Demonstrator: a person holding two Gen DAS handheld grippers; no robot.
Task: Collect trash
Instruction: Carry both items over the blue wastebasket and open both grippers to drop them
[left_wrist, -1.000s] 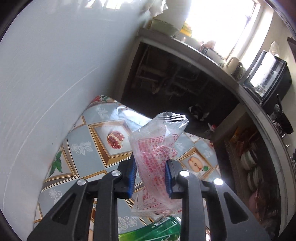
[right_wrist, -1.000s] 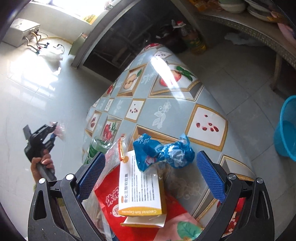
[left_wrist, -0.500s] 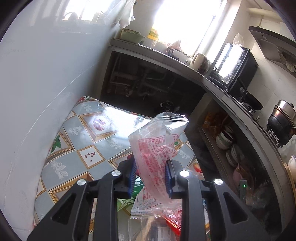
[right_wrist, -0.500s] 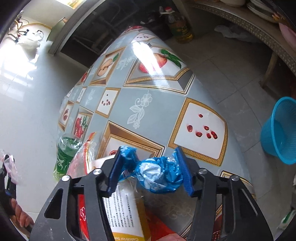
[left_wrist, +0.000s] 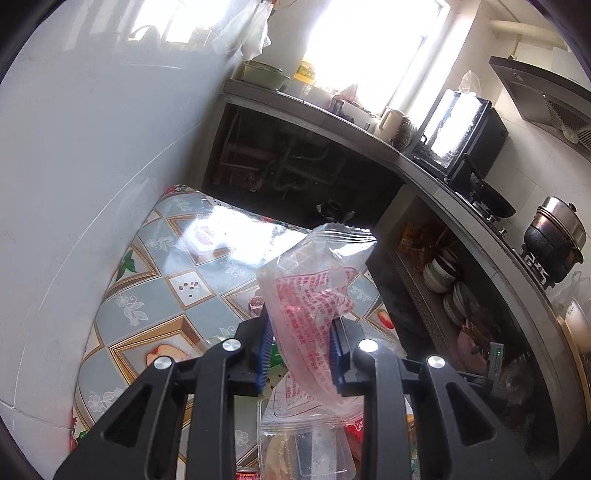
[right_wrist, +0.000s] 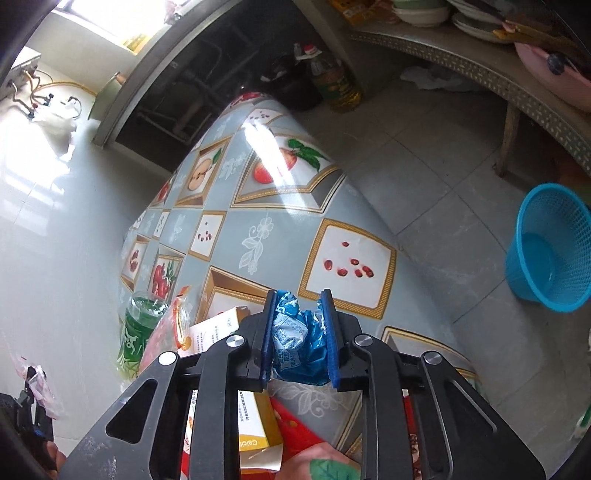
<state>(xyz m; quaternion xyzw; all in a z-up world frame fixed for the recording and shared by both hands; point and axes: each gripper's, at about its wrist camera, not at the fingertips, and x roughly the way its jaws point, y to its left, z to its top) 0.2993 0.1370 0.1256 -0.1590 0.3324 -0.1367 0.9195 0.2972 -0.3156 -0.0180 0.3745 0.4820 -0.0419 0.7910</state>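
My left gripper is shut on a clear plastic wrapper with red print and holds it above the table. My right gripper is shut on a crumpled blue wrapper just above the table's near end. Below it lie a white and orange carton, a red packet and a green bottle on its side. The left gripper with its wrapper also shows at the far left of the right wrist view. A blue mesh basket stands on the floor to the right of the table.
The table has a grey fruit-pattern cloth and stands against a white wall. A counter with a microwave and a pot runs along the right. A shelf with dishes and an oil bottle lie beyond the table.
My right gripper has closed on the blue wrapper, squeezed it narrower and lifted it a little. My left gripper has risen and swung with the clear wrapper still held.
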